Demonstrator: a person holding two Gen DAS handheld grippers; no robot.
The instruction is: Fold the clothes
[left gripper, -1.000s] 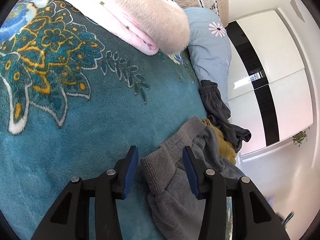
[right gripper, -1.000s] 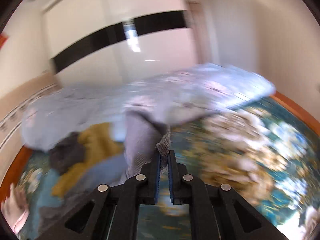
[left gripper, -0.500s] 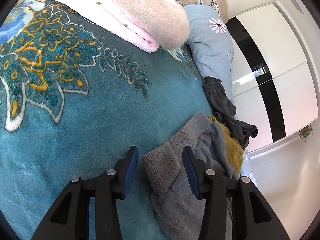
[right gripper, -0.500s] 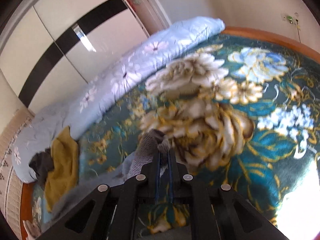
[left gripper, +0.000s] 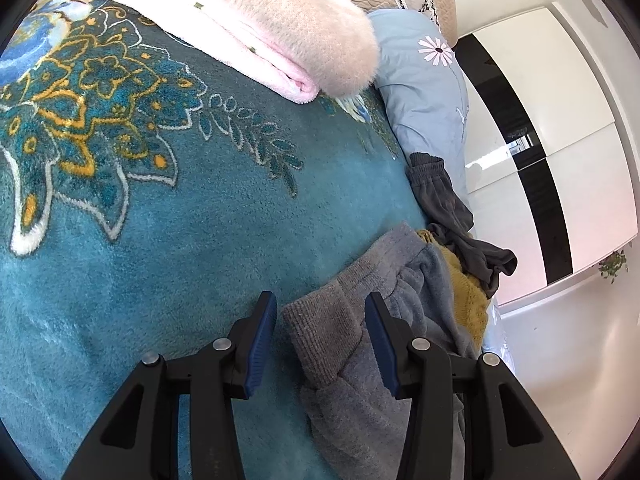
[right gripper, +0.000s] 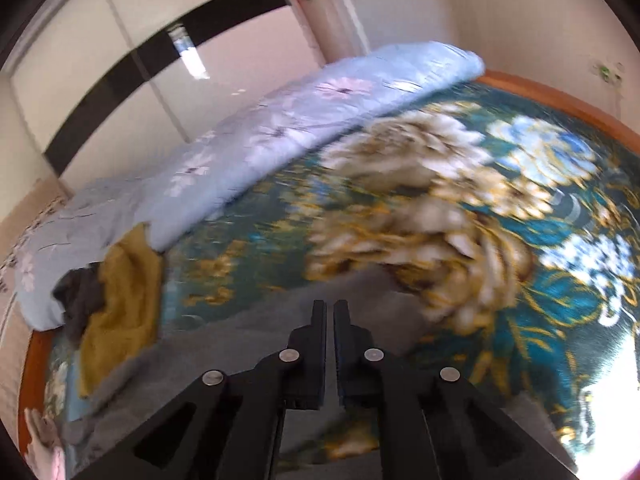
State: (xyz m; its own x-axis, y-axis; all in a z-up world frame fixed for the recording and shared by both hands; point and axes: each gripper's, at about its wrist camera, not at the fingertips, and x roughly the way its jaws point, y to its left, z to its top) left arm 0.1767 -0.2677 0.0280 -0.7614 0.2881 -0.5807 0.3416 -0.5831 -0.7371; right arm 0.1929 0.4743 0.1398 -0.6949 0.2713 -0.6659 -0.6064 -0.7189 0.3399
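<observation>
A: Listing left wrist view: left gripper [left gripper: 320,334] spread, pads astride but clear of grey garment [left gripper: 360,360]'s ribbed cuff [left gripper: 320,340] on teal blanket [left gripper: 160,220].
B: Risk: closing might have pinched blanket pile too.
A: Right wrist view, blurred: right gripper [right gripper: 327,312] pressed together; hold on grey cloth uncertain.
B: Risk: slippage.

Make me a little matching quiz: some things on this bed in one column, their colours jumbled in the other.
Things:
1. fluffy folded blanket
2. quilt with daisies
3. ribbed-cuff garment between the left hand-held gripper's fingers
4. crumpled garment beside the dark one

Colours:
A. mustard yellow
B. grey
C. pale pink
D. light blue

Pairs: 1-C, 2-D, 3-B, 4-A
</observation>
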